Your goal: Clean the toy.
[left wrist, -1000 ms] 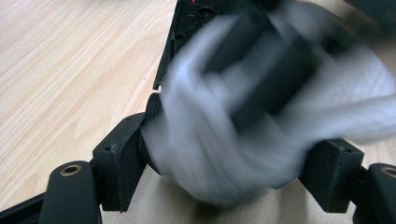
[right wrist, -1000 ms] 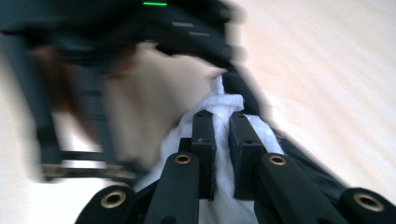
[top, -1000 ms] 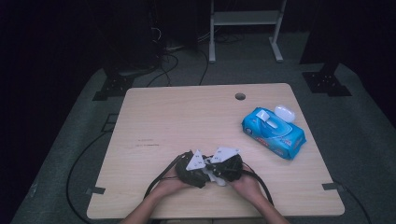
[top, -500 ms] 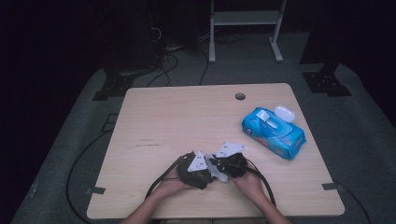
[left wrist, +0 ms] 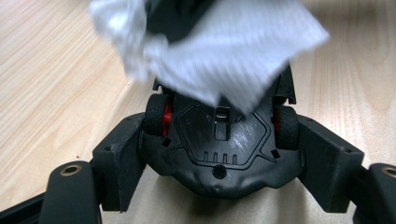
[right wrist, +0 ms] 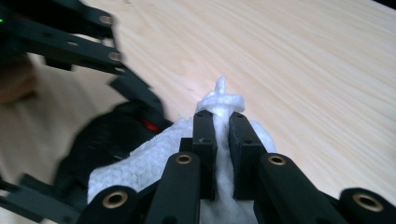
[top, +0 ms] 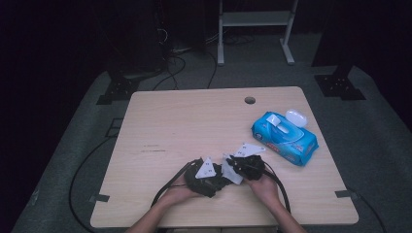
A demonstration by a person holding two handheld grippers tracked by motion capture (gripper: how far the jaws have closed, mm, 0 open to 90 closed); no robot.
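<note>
The left gripper [top: 210,178] sits at the near edge of the wooden table [top: 184,121], jaws clamped on a black toy car [left wrist: 219,140]. The left gripper view shows the car underside-up, its red-hubbed wheels pressed against the jaw pads on both sides; the high view resolves the car only as a dark mass.

The right gripper [right wrist: 223,133] holds a white wipe [right wrist: 140,170], jaws nearly closed with a pinched tuft standing above the tips. The right gripper view shows the wipe draped against the car. The left gripper view shows the wipe [left wrist: 219,51] covering the car's far end.

The high view alone shows a blue wipes packet [top: 284,138] to the right, well apart from both grippers, with a small white case [top: 296,117] touching its far side.
</note>
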